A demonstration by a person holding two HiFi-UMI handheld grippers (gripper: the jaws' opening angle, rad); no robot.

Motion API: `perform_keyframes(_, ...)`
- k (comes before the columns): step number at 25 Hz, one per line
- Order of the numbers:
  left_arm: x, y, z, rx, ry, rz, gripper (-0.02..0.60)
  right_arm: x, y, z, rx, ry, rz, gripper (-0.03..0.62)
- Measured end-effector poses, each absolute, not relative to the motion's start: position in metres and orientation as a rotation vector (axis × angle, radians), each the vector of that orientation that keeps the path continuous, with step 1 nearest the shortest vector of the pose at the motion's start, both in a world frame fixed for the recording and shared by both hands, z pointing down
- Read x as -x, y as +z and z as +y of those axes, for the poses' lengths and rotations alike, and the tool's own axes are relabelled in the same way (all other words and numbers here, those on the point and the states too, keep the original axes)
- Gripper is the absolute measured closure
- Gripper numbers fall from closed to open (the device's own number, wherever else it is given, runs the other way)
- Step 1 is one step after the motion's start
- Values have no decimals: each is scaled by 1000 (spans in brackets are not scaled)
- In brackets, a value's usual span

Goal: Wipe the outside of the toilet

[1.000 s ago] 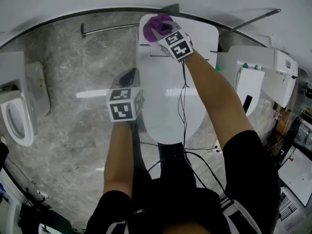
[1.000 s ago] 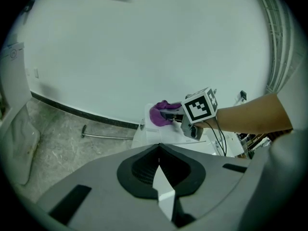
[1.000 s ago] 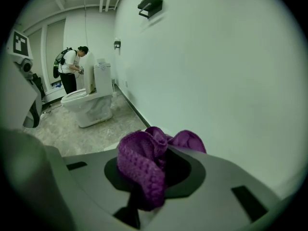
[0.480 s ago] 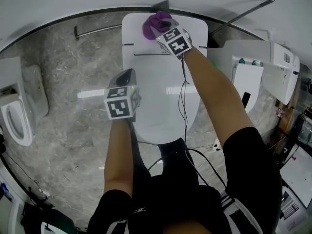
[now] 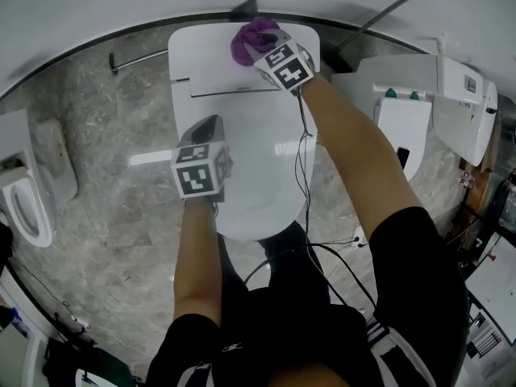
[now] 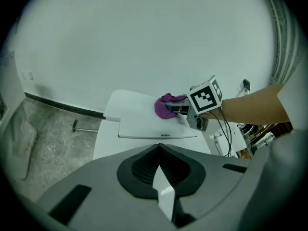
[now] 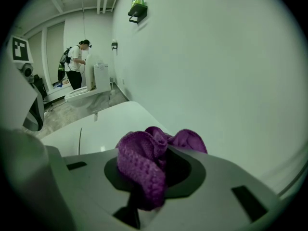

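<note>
Toilet [image 5: 262, 164], purple cloth [image 5: 246, 43] clamped in right gripper [image 5: 258, 47], slid rightward along tank [image 5: 201, 59], left gripper [image 5: 208, 126] closed.

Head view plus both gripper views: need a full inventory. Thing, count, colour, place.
toilet: 1, white, centre, lid closed
purple cloth: 1, purple, on the toilet's rear top by the wall, in the right gripper's jaws
other toilets: at least 2, white, one far left, one right
metal rods: 2, grey, by the wall, either side of the toilet
cables: several, black, along the right forearm
floor: grey, marbled
other person: 1, far off in the right gripper view
left gripper: 1, grey, over the lid's left edge, jaws shut, empty
right gripper: 1, grey, jaws shut on the purple cloth
forearms: 2, bare
</note>
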State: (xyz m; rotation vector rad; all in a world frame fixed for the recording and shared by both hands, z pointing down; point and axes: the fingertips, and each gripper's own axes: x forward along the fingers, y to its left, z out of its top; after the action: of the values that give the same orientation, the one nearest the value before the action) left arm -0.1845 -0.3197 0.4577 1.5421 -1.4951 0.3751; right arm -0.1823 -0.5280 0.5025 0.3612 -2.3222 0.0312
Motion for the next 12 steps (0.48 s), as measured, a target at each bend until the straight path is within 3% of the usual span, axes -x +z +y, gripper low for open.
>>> perform_keyframes(12, 117, 464, -344, -1597, 412, -1461, 574, 110, 503, -552, -422, 41, -2332, 503)
